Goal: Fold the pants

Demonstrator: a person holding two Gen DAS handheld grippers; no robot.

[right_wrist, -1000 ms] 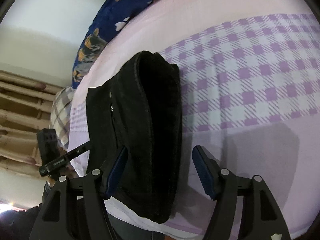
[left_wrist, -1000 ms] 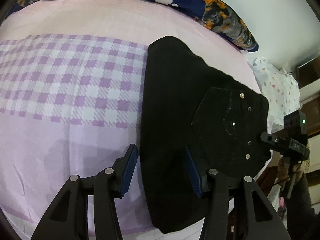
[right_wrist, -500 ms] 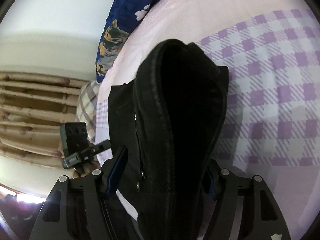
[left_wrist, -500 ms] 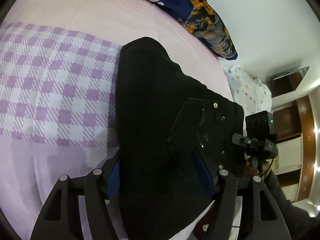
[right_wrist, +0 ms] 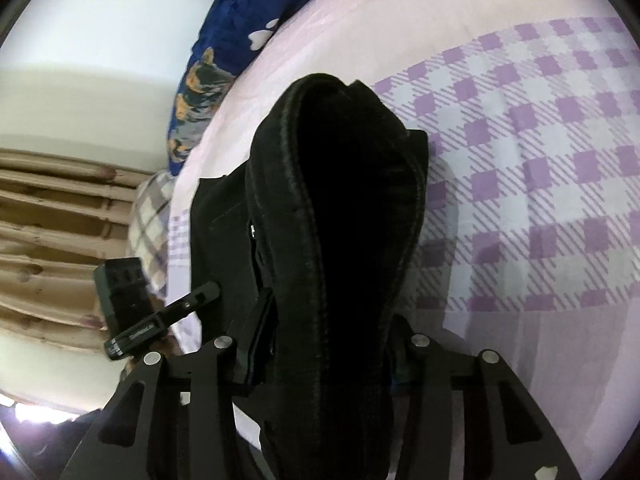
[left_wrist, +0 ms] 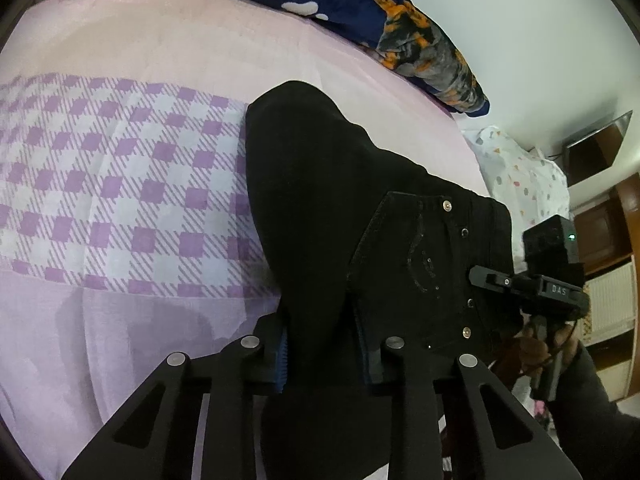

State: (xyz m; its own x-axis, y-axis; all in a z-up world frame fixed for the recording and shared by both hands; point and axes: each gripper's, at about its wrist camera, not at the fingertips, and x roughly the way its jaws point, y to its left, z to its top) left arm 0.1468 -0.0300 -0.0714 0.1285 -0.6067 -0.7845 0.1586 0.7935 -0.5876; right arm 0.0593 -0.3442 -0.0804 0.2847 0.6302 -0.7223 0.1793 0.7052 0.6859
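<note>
The black pants lie folded on the pink and purple-checked bed sheet, with the studded back pocket facing up. My left gripper is shut on the near edge of the pants, its blue pads pressing a fold of cloth. My right gripper is shut on the thick folded end of the pants, which bulges up between its fingers. Each gripper shows in the other's view: the right one in the left wrist view, the left one in the right wrist view.
A dark blue printed pillow lies at the head of the bed, also in the right wrist view. A white dotted cloth lies by the bed's far edge. Beige curtains hang beyond the bed. Open sheet lies beside the pants.
Both grippers moved forward onto the pants and closed on the cloth. A second ago both were open just short of the edge.
</note>
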